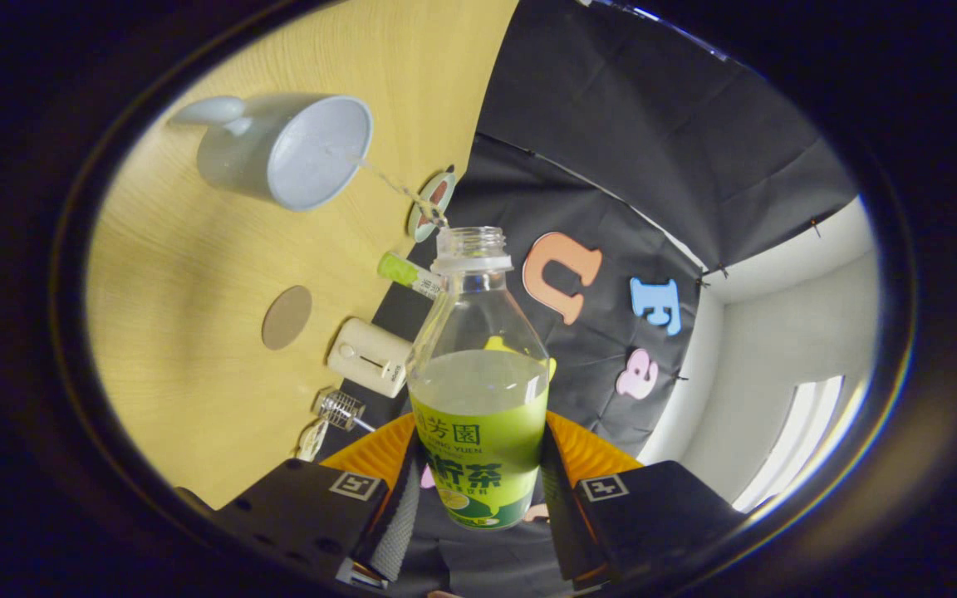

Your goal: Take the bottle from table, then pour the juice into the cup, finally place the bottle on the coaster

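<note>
My gripper (478, 490) is shut on a clear bottle (478, 365) with a green label, both fingers (399, 498) pressing its lower body. The bottle has no cap and is tipped sideways over the wooden table (196, 291). A thin stream of juice (395, 187) runs from its mouth into the pale blue-grey cup (296, 149), which stands beyond the fingers. The bottle is still about half full. A round brown coaster (287, 316) lies on the table between the cup and the fingers.
Along the table's far edge sit a white boxy device (369, 357), a green-capped tube (408, 274), a small round patterned disc (433, 199) and a small glass item with a metal spring (337, 409). Behind them hangs the black cloth wall (653, 149).
</note>
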The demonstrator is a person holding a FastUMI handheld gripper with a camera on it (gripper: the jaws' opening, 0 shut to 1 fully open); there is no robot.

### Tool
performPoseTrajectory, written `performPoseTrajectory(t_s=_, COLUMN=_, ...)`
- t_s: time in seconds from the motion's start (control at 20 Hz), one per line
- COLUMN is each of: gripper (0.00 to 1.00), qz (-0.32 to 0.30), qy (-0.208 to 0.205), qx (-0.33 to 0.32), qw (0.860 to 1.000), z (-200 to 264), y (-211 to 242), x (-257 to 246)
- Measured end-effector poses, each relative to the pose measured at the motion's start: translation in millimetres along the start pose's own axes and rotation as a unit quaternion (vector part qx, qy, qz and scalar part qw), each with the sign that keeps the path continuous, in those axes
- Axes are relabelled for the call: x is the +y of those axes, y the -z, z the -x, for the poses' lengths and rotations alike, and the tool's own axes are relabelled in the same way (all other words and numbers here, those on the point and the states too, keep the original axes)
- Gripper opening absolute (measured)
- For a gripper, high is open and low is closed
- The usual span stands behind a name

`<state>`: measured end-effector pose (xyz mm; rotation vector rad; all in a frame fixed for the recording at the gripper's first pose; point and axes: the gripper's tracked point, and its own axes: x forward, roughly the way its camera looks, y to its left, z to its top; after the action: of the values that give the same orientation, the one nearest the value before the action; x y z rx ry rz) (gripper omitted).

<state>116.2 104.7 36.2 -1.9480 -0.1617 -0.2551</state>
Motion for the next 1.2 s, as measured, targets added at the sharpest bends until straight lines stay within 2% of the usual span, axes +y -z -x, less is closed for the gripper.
performPoseTrajectory(t_s=0.65, gripper=0.72, qz=0.046, qy=0.028, qx=-0.006, qw=0.999, z=-9.8, y=4.9, x=-35.3)
performPoseTrajectory(t_s=1.2, gripper=0.72, qz=0.063, qy=0.043, qx=-0.022, qw=0.997, z=-8.5, y=-8.8, x=-42.3)
